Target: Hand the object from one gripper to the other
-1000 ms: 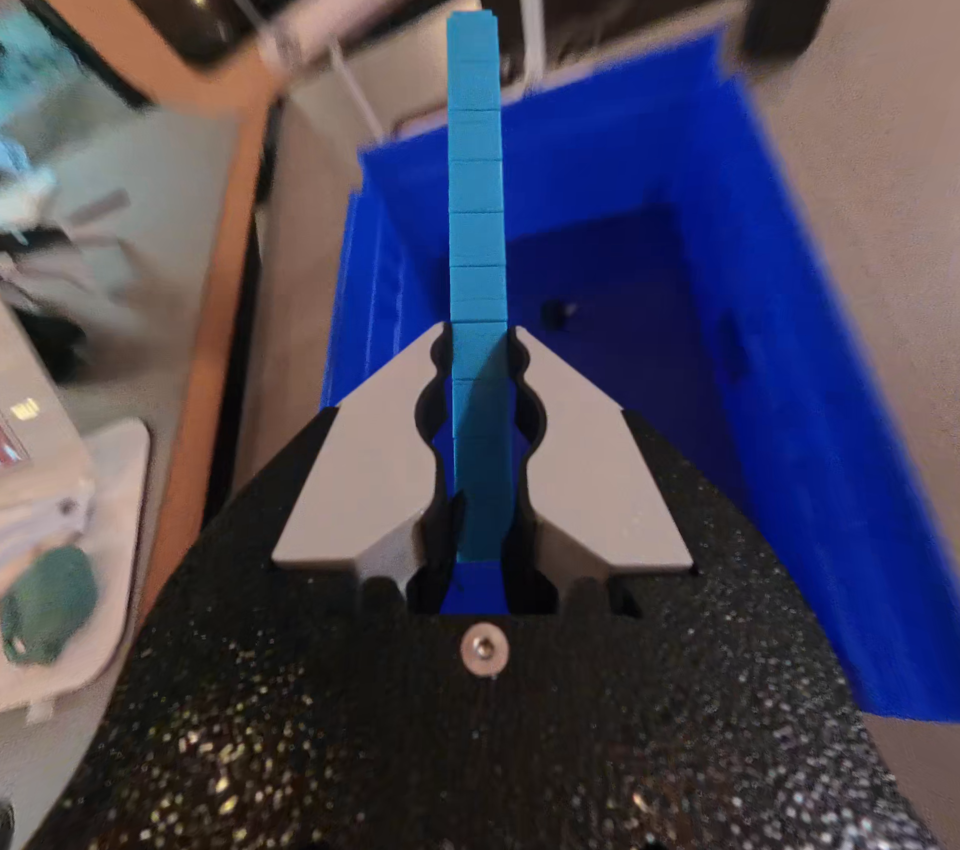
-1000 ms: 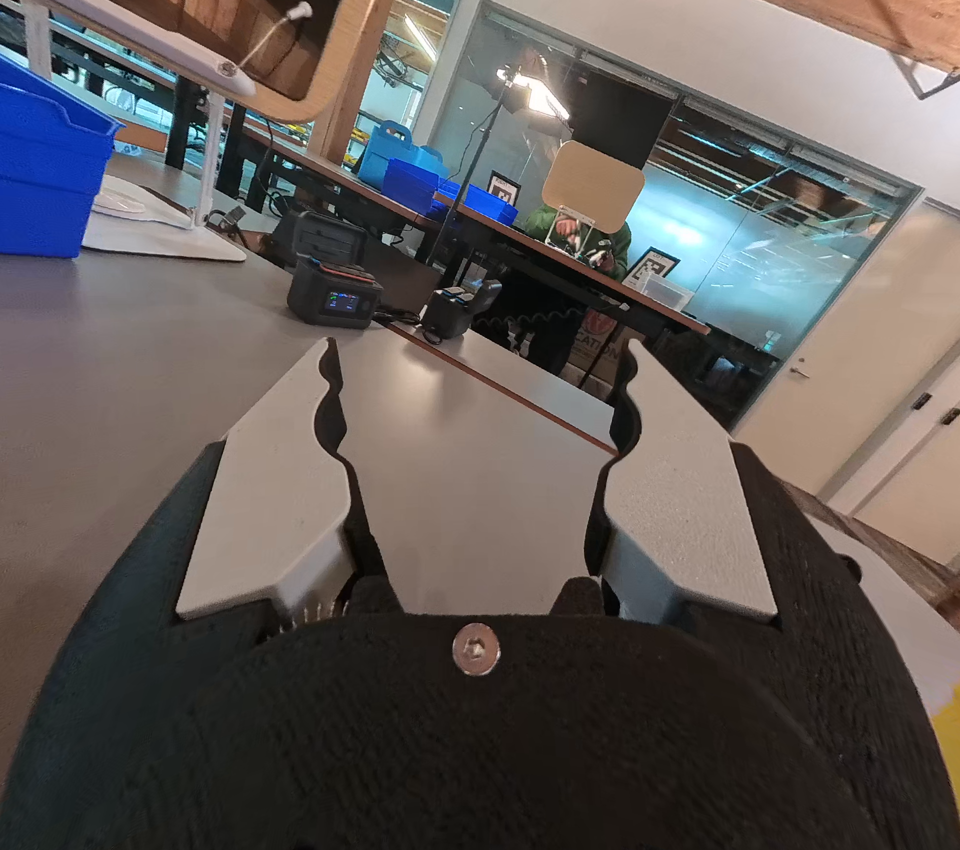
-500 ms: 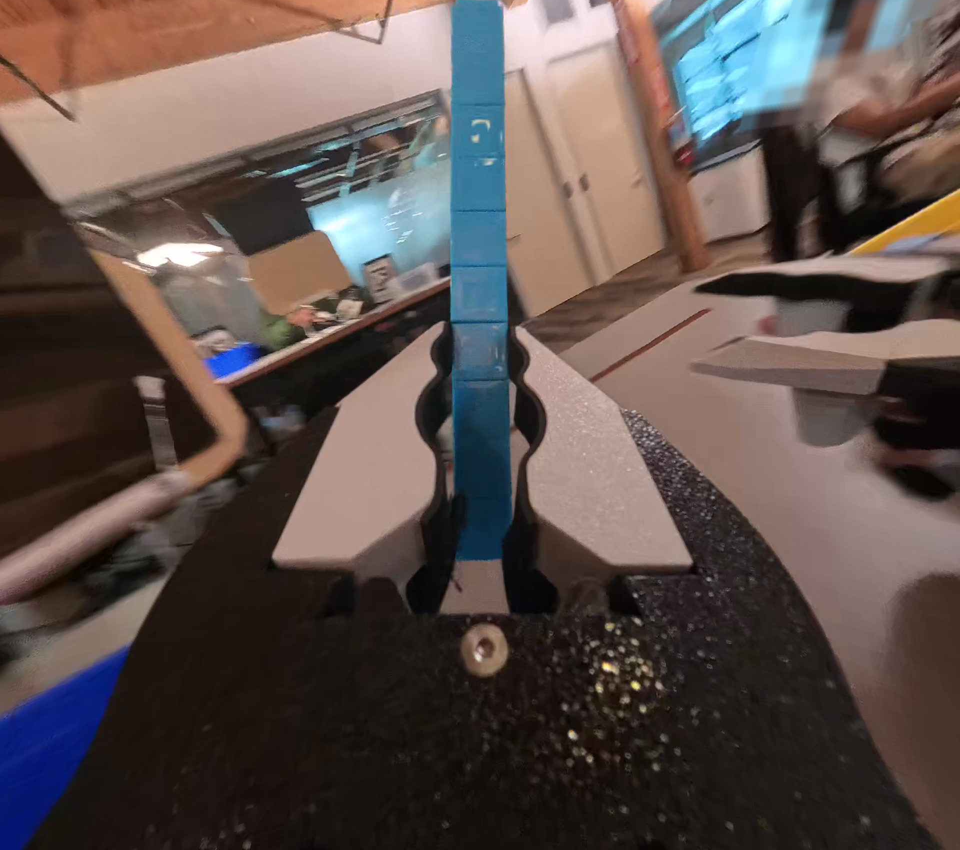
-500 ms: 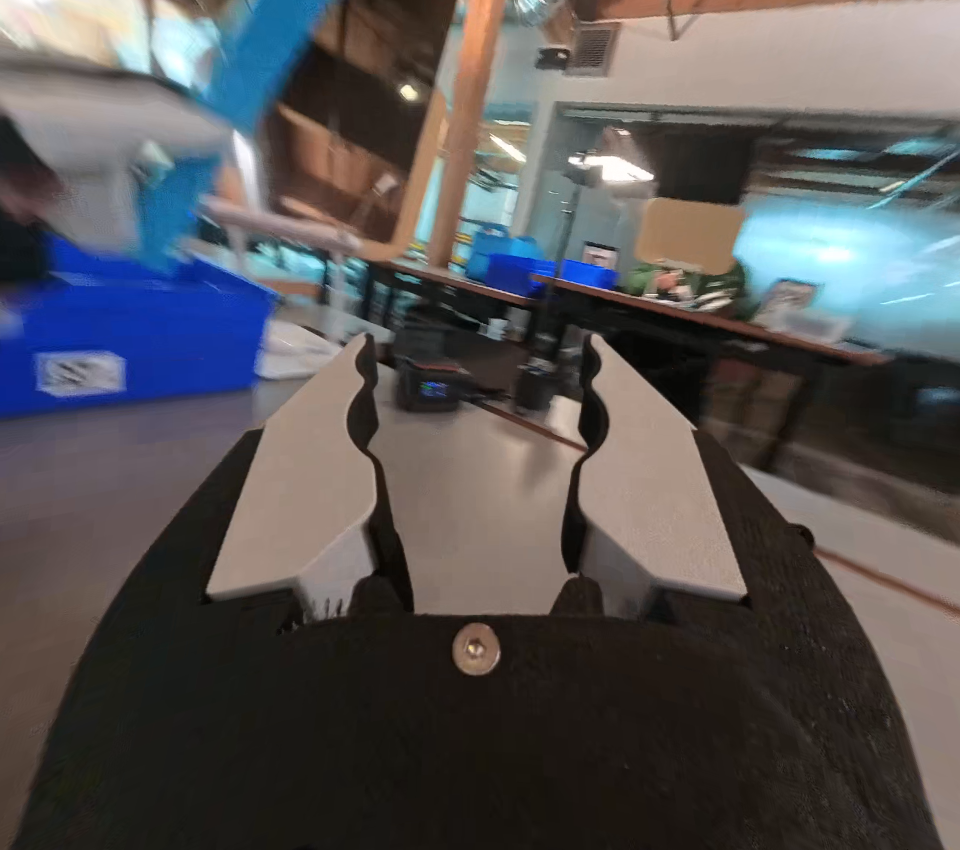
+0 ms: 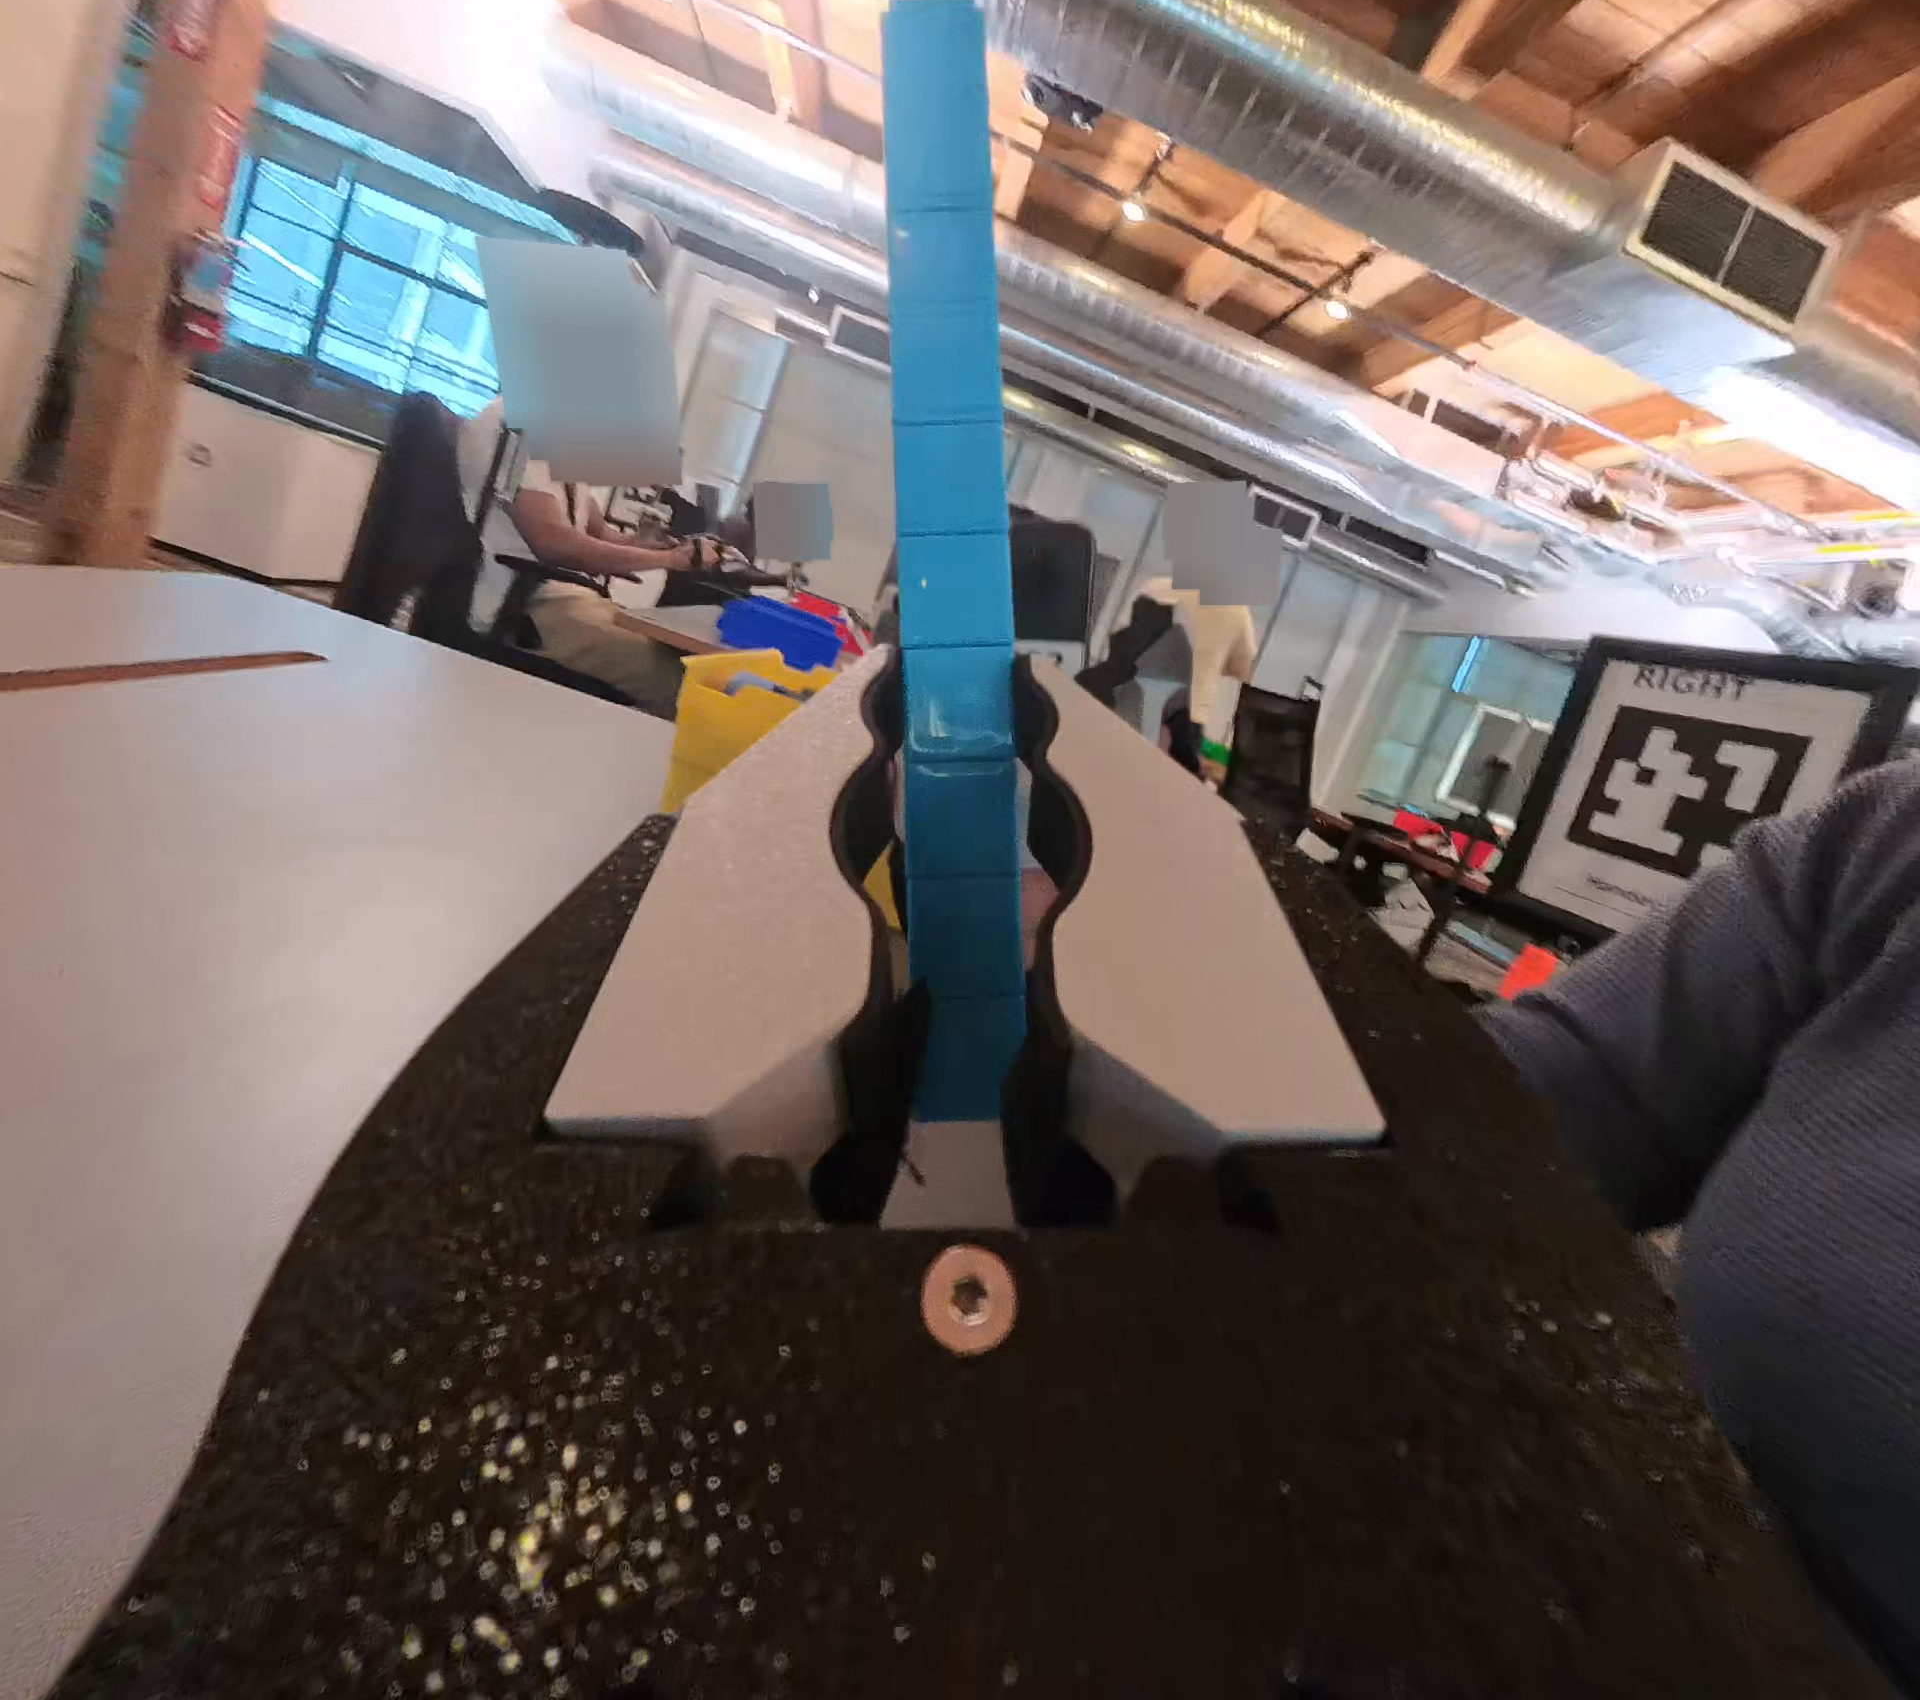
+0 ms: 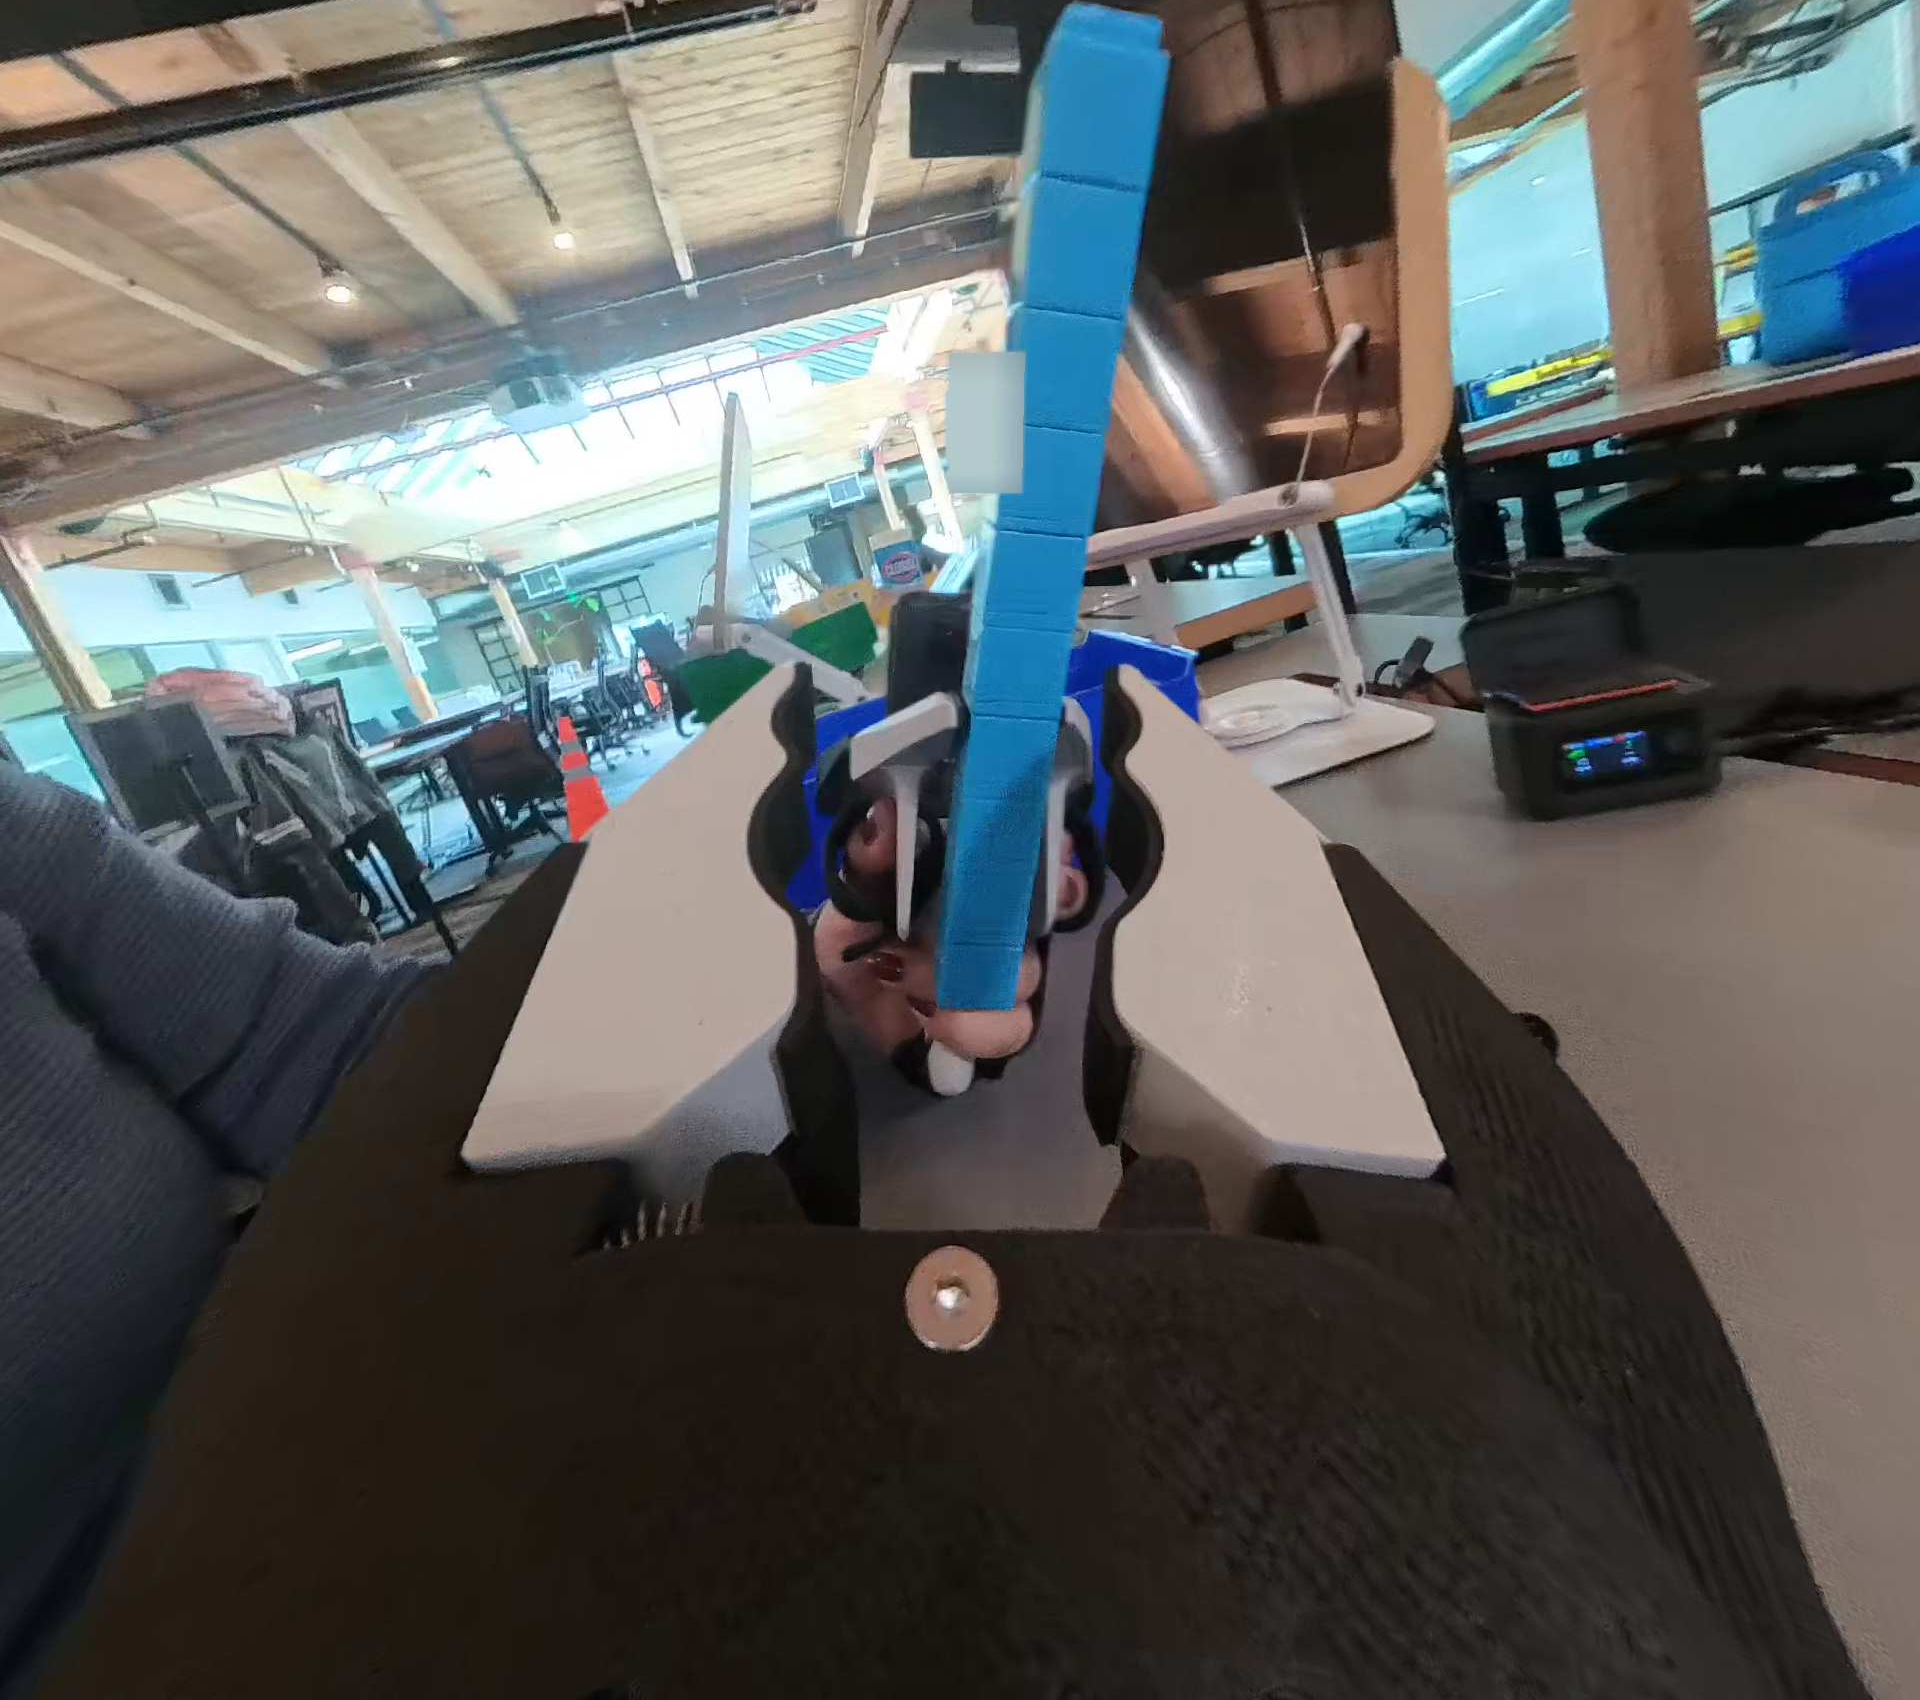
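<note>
A long blue bar of joined segments (image 5: 945, 403) stands upright in my left gripper (image 5: 956, 663), which is shut on its lower part. In the right wrist view the same bar (image 6: 1070, 362) leans slightly right. Its lower part appears in the gap between the fingers of my right gripper (image 6: 956, 679), which is open. The right fingers do not touch the bar. How deep the bar sits between them I cannot tell. The left gripper's grey fingers (image 6: 906, 741) show behind, clamped on the bar, with a hand (image 6: 883, 954) below them.
The grey table (image 6: 1558, 975) holds a black device with a small screen (image 6: 1600, 746), a white lamp base (image 6: 1309, 715) and a blue bin (image 6: 1138, 684). A grey sleeve (image 5: 1766, 1027) is close at the right. A yellow bin (image 5: 727, 694) and seated people are beyond the table. The grippers are tip to tip, or close to it.
My left gripper has lifted the bar from over the blue bin and turned it towards the right gripper. The right gripper has swung left, and the bar now shows between its open fingers.
</note>
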Demonstrator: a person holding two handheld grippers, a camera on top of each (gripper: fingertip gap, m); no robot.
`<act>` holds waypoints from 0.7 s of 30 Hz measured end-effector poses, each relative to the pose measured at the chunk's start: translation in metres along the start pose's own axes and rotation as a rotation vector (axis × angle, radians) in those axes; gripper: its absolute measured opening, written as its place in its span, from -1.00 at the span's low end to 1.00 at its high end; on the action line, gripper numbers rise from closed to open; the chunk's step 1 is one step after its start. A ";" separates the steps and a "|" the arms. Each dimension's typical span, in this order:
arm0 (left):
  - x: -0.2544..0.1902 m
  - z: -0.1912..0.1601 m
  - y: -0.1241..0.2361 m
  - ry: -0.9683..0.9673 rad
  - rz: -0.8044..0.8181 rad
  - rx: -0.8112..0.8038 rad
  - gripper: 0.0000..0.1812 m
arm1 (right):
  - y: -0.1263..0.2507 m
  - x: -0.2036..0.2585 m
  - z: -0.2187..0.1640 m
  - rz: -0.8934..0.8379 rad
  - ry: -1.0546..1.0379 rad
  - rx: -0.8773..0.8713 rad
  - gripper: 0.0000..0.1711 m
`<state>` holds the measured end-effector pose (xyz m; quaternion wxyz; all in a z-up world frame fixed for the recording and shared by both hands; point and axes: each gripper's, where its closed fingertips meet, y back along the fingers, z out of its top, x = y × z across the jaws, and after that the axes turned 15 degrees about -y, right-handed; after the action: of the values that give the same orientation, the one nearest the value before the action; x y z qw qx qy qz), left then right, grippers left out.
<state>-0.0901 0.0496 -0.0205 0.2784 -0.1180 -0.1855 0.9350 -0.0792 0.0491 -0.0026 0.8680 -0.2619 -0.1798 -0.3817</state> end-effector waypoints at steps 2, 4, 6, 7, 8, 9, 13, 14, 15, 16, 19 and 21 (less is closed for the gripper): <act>-0.009 -0.011 -0.005 -0.013 -0.048 0.058 -0.80 | -0.004 -0.002 -0.006 -0.035 0.037 0.027 -0.39; -0.018 -0.019 -0.009 -0.023 -0.094 0.099 -0.80 | -0.006 -0.007 -0.012 -0.065 0.053 0.058 -0.44; -0.022 -0.023 -0.011 -0.035 -0.105 0.113 -0.80 | -0.006 -0.006 -0.017 -0.050 0.040 0.086 -0.66; -0.023 -0.024 -0.011 -0.024 -0.109 0.115 -0.80 | -0.006 -0.005 -0.017 -0.042 0.033 0.093 -0.75; -0.022 -0.023 -0.011 -0.002 -0.106 0.117 -0.80 | -0.007 -0.005 -0.018 -0.042 0.031 0.098 -0.76; -0.020 -0.024 -0.011 0.023 -0.095 0.121 -0.80 | -0.006 -0.006 -0.018 -0.050 0.044 0.105 -0.76; -0.001 -0.022 -0.003 0.101 0.011 0.153 -0.31 | -0.003 -0.017 -0.017 -0.181 0.281 0.124 -0.77; 0.003 -0.020 0.000 0.128 0.032 0.150 -0.19 | -0.002 -0.021 -0.016 -0.231 0.385 0.135 -0.77; 0.008 -0.015 0.004 0.162 0.051 0.137 -0.07 | 0.001 -0.026 -0.016 -0.280 0.506 0.148 -0.77; 0.011 -0.010 0.008 0.196 0.064 0.120 -0.06 | 0.003 -0.030 -0.015 -0.332 0.645 0.159 -0.77; 0.021 -0.005 0.021 0.326 0.082 0.108 -0.01 | 0.013 -0.038 -0.003 -0.508 1.204 0.152 -0.76; 0.021 -0.005 0.026 0.465 0.041 0.103 0.03 | 0.016 -0.037 0.002 -0.608 1.573 0.166 -0.77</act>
<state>-0.1178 0.0422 -0.0384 0.3004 -0.3196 -0.0660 0.8963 -0.0911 0.0802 -0.0247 0.6164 0.2042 0.3865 -0.6550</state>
